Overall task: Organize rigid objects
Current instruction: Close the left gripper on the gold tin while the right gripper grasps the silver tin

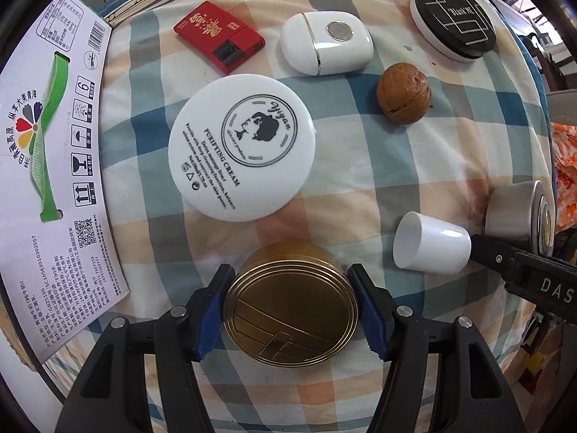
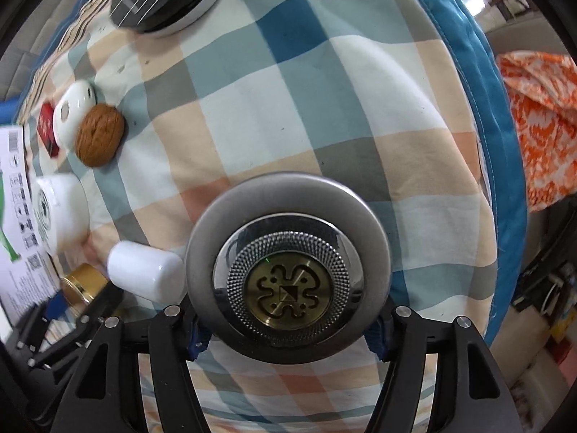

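Observation:
My left gripper is shut on a round gold tin on the checked cloth; its blue pads touch both sides. My right gripper is shut on a silver round shaver with a brass centre, which also shows in the left wrist view. A white cup lies on its side between the two; it shows in the right wrist view too. A white cream jar, a walnut, a white case, a red box and a black round tin lie beyond.
A white printed carton stands along the left edge of the cloth. An orange patterned fabric lies off the right side, past the blue border of the cloth.

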### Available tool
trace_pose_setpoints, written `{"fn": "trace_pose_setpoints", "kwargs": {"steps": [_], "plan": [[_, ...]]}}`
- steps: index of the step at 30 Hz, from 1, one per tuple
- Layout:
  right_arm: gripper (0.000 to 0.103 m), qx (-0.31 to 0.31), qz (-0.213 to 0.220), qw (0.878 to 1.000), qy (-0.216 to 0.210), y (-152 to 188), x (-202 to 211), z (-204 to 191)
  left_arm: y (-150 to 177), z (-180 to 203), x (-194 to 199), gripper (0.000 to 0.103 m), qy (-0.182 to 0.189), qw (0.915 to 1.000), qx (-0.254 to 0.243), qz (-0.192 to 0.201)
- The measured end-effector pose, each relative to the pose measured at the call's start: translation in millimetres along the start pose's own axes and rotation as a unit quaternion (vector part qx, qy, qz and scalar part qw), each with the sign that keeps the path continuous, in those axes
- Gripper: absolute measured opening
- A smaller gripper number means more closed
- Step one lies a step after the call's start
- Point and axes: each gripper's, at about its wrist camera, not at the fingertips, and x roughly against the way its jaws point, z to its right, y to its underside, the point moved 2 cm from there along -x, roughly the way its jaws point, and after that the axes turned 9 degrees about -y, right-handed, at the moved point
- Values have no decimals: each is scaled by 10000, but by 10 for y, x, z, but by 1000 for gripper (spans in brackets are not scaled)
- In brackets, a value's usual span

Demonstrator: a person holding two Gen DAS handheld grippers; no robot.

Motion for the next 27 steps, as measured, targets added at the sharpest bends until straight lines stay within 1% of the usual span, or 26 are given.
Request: {"fn": "trace_pose_setpoints", "kwargs": {"steps": [4, 6, 9, 11, 12, 15, 16, 20, 21, 22, 25, 27], "plan": [[70, -103, -32, 9999, -11, 3, -19, 46, -72, -47, 46, 62, 69, 10000, 34, -18], [74, -111, -1, 9999, -19, 46, 49, -10, -72, -47, 57, 62, 88, 10000, 16, 6], [78, -57, 174, 9998, 29, 128, 119, 2, -80, -31, 85, 62, 90, 10000, -21, 30], [78, -45, 193, 9998, 99, 139, 96, -43, -77, -28, 80, 62, 97, 9999, -4, 28], [78, -20, 173, 9997, 165, 92, 142, -19, -79, -21, 82, 62, 96, 10000, 5, 22], [77, -6, 139, 9993, 341, -58, 79, -54, -111, 11, 103, 62, 95, 9999, 29, 18], [74, 8, 167, 9990, 411, -46, 43, -47, -97, 5, 90, 62, 95, 9999, 29, 20], [73, 198, 161, 9981, 568, 22, -36, -83, -110, 0, 52, 62, 77, 10000, 19, 9], [73, 234, 142, 9979, 583, 31, -51, -74, -102, -1, 51, 62, 95, 10000, 23, 9], [73, 243, 128, 9979, 582, 34, -112, -227, -95, -2, 59, 62, 106, 9999, 18, 6], [73, 294, 115, 9982, 506, 26, -80, -255, -40, -7, 112, 62, 150, 9999, -10, 75], [73, 352, 187, 9983, 430, 106, -10, -258, -17, -30, 215, 62, 187, 9997, -18, 174]]}}
